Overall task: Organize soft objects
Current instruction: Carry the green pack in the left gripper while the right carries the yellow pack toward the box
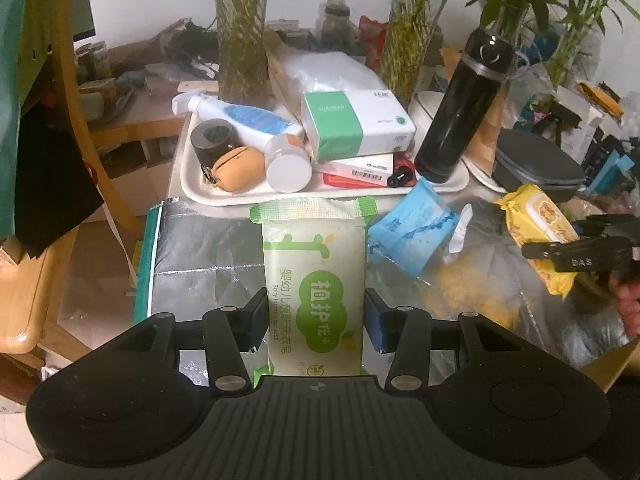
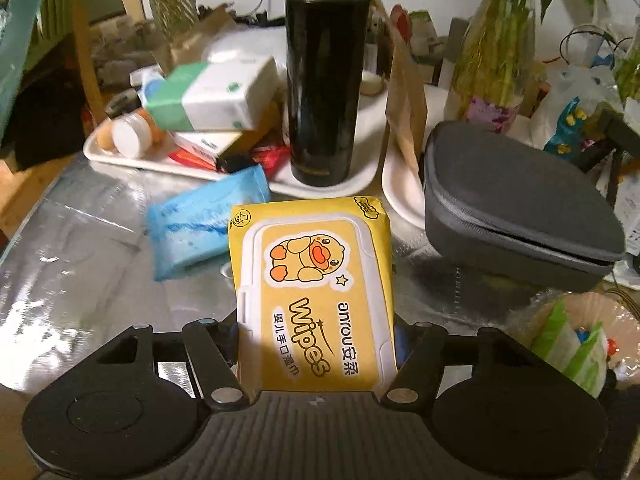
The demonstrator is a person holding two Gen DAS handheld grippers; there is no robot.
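**Two packs gripped, both could slip**

Left gripper point(image 1: 316, 316) is clamped on the green soap pack point(image 1: 314, 280), held betw. its pads. Right gripper point(image 2: 316, 344) grasps the yellow wipes pack point(image 2: 312, 296), w/ pads prob. pressing but hidden. Soft wrappers may squash and slide out, hitting the blue pack point(image 2: 208, 228) ahead-left.

**Materials and finishes**

Soap pack point(image 1: 314, 280): glossy plastic film, crimped ends. Wipes pack point(image 2: 312, 300): smooth yellow film with a hard white plastic flap. Blue pack point(image 2: 204, 228): soft crinkled film. Table cover point(image 1: 204, 252): silvery foil, creased and shiny (clear wrinkled plastic lies on part of it). Tray point(image 1: 192, 184): smooth white plastic. Flask point(image 2: 326, 80): glossy black. Case point(image 2: 516, 200): matt grey woven cloth. Grippers: matt black plastic, ribbed top. Vase point(image 1: 240, 28): clear glass.
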